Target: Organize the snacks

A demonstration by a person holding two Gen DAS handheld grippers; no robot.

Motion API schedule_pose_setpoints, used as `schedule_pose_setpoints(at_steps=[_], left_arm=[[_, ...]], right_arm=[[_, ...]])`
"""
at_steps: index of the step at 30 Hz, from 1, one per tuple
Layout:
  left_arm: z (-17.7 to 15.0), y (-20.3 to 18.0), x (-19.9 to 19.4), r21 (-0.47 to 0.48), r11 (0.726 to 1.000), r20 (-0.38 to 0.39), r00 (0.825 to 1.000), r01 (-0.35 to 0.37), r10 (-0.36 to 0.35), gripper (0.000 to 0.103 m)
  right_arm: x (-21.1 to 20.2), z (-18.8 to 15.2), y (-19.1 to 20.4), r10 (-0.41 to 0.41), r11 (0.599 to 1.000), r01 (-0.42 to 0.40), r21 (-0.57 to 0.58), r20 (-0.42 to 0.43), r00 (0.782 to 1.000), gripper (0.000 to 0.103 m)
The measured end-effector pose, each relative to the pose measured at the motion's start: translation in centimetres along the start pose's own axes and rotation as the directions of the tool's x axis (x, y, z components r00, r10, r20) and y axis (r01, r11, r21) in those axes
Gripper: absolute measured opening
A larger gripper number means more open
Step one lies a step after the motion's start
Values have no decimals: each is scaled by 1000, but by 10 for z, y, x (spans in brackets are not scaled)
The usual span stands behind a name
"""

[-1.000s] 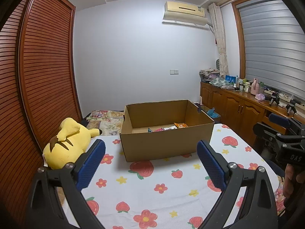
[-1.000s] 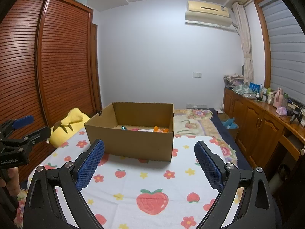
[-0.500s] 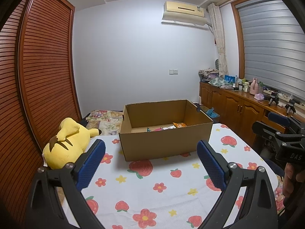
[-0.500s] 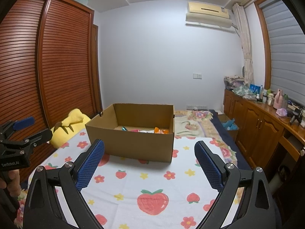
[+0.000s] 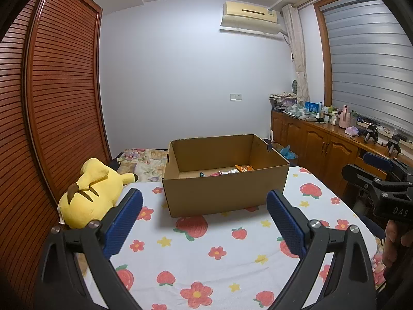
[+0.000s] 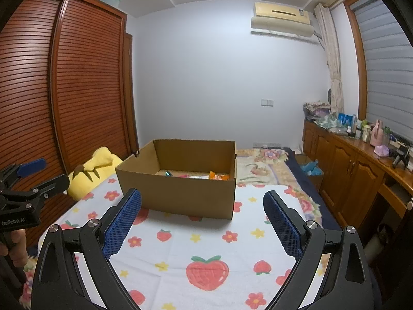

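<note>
I hold both the left gripper (image 5: 204, 214) and right gripper (image 6: 202, 213) spread wide, empty; cardboard box (image 5: 222, 193) of snacks (image 5: 229, 171) at twelve o'clock.

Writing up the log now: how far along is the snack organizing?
Snack packets already lie inside the cardboard box on the strawberry-print sheet. Nothing is in hand: the left gripper and right gripper are both open and empty, short of the box. No loose snacks show outside it, so what remains is unclear.
</note>
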State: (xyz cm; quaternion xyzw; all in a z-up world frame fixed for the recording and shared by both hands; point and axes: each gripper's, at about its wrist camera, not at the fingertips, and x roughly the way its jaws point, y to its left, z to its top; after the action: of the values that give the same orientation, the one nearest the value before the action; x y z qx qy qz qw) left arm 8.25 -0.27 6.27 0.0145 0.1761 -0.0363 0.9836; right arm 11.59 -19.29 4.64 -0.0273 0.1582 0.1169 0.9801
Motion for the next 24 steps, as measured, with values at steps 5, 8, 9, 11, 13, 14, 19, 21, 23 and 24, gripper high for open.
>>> schedule_pose_setpoints(at_steps=[5, 8, 9, 11, 13, 14, 19, 21, 23, 24], left_arm=[[0, 0, 0, 2, 1000, 0, 1000, 0, 0, 98], [0, 1, 0, 2, 1000, 0, 1000, 0, 0, 98], [0, 1, 0, 1, 1000, 0, 1000, 1, -1, 98], [0, 1, 0, 1, 1000, 0, 1000, 2, -2, 98], [1, 1, 0, 1, 1000, 0, 1000, 2, -2, 98], [1, 1, 0, 1, 1000, 0, 1000, 2, -2, 98], [1, 1, -1, 0, 1000, 4, 1000, 1, -1, 98], [1, 1, -2, -2, 1000, 6, 1000, 1, -1, 98], [1, 1, -2, -1, 1000, 6, 1000, 1, -1, 98], [1, 1, -2, -1, 1000, 5, 1000, 1, -1, 98]], right_arm=[[-1, 0, 1, 2, 1000, -2, -1, -1, 1000, 97], [-1, 1, 2, 3, 1000, -3, -2, 0, 1000, 97], [0, 0, 1, 3, 1000, -3, -2, -1, 1000, 97], [-1, 1, 2, 3, 1000, -3, -1, 0, 1000, 97], [0, 1, 1, 2, 1000, -2, 3, 0, 1000, 97], [0, 0, 1, 3, 1000, -3, 2, -1, 1000, 97], [1, 1, 2, 1, 1000, -1, 2, 2, 1000, 97], [1, 0, 2, 1, 1000, -1, 3, 1, 1000, 97], [1, 0, 2, -2, 1000, 2, 1, 0, 1000, 97], [1, 0, 2, -2, 1000, 2, 2, 0, 1000, 97]])
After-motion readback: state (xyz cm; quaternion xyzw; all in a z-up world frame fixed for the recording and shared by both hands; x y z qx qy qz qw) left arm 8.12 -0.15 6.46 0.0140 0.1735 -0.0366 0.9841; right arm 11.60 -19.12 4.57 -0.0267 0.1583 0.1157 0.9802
